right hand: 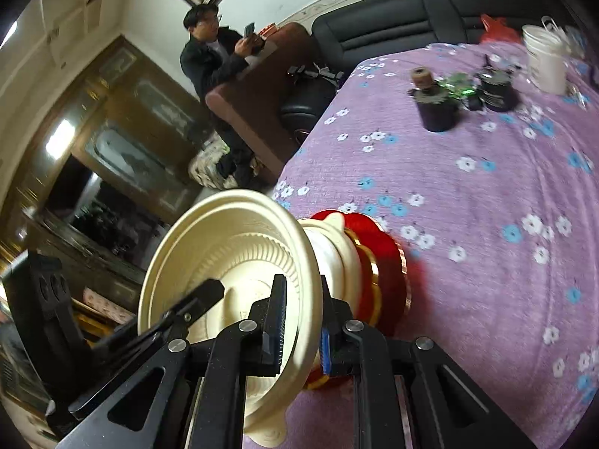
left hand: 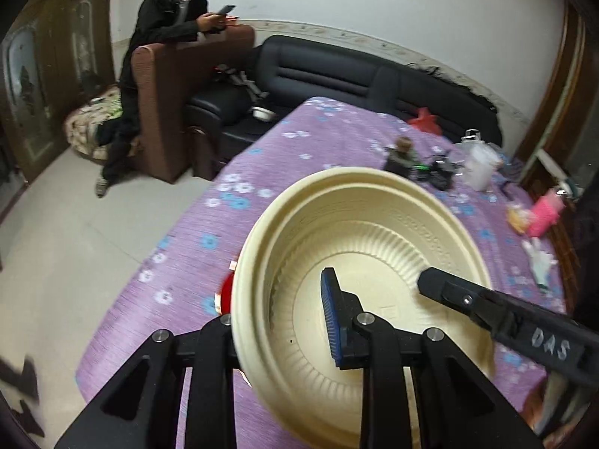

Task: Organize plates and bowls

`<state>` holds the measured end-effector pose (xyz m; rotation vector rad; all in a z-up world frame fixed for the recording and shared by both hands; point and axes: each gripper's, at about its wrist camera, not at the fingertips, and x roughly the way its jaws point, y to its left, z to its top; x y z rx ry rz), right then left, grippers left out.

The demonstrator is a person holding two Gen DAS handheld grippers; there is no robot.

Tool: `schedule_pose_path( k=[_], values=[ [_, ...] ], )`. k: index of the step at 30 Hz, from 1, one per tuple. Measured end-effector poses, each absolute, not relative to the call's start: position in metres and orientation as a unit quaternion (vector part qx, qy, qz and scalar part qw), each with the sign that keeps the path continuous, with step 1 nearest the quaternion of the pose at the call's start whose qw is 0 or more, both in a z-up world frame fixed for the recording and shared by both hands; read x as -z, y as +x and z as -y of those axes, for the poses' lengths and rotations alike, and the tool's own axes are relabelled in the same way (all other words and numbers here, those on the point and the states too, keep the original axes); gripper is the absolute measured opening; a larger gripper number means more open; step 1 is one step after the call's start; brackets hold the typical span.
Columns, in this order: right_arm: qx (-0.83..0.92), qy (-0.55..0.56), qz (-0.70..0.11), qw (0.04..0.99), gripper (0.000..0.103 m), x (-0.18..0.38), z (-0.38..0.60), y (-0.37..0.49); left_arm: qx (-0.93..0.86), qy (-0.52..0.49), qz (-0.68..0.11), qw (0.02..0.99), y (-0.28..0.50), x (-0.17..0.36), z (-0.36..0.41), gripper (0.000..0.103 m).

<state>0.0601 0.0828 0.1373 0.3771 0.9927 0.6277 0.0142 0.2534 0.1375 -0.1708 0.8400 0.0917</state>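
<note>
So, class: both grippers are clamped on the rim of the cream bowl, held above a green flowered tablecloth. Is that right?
Not quite: the tablecloth is purple with white and blue flowers, not green, as the right wrist view shows. The rest stands: the left gripper and the right gripper each pinch the cream bowl at its rim, above the cloth.

A person in a dark jacket looks at a phone behind a brown armchair. A black leather sofa lines the wall. On the purple flowered tablecloth stand a white bucket and a small dark pot.
</note>
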Motion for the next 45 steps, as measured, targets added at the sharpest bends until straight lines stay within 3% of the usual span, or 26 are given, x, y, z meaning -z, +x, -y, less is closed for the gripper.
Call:
schedule_pose_path(
  k=[2, 5, 8, 10, 12, 18, 28, 34, 38, 41, 43, 45],
  values=[
    [-0.277, 0.138, -0.458, 0.833, 0.017, -0.136, -0.098, 0.057, -0.055, -0.080, -0.412, 0.906, 0.020, -0.129, -0.258, 0.024],
    [-0.255, 0.094, -0.447, 0.852, 0.017, -0.132, -0.111, 0.056, -0.056, -0.079, -0.418, 0.903, 0.026, -0.120, -0.261, 0.034],
    [-0.233, 0.064, -0.436, 0.867, 0.017, -0.128, -0.114, 0.055, -0.063, -0.073, -0.414, 0.905, 0.025, -0.117, -0.263, 0.053],
    [-0.223, 0.049, -0.427, 0.875, 0.025, -0.128, -0.116, 0.054, -0.065, -0.074, -0.406, 0.909, 0.021, -0.118, -0.265, 0.061],
    [-0.216, 0.046, -0.417, 0.882, 0.045, -0.128, -0.115, 0.051, -0.070, -0.074, -0.401, 0.910, 0.018, -0.121, -0.267, 0.062],
    [-0.197, 0.053, -0.369, 0.907, 0.070, -0.136, -0.107, 0.043, -0.065, -0.094, -0.387, 0.915, 0.004, -0.125, -0.274, 0.066],
    [-0.162, 0.090, -0.289, 0.939, 0.077, -0.159, -0.079, 0.011, -0.061, -0.105, -0.347, 0.930, -0.038, -0.137, -0.272, 0.074],
    [-0.145, 0.063, -0.323, 0.933, 0.080, -0.126, -0.084, 0.008, -0.058, -0.118, -0.352, 0.927, -0.047, -0.133, -0.270, 0.075],
    [-0.146, 0.099, -0.313, 0.933, 0.079, -0.133, -0.069, -0.002, -0.066, -0.115, -0.344, 0.930, -0.062, -0.134, -0.268, 0.075],
    [-0.152, 0.114, -0.291, 0.938, 0.081, -0.152, -0.055, -0.025, -0.096, -0.102, -0.319, 0.938, -0.079, -0.139, -0.265, 0.084],
    [-0.151, 0.115, -0.283, 0.940, 0.087, -0.157, -0.050, -0.044, -0.128, -0.093, -0.290, 0.944, -0.095, -0.141, -0.259, 0.096],
    [-0.154, 0.110, -0.282, 0.941, 0.089, -0.155, -0.048, -0.062, -0.147, -0.087, -0.268, 0.948, -0.109, -0.141, -0.253, 0.103]
  ],
)
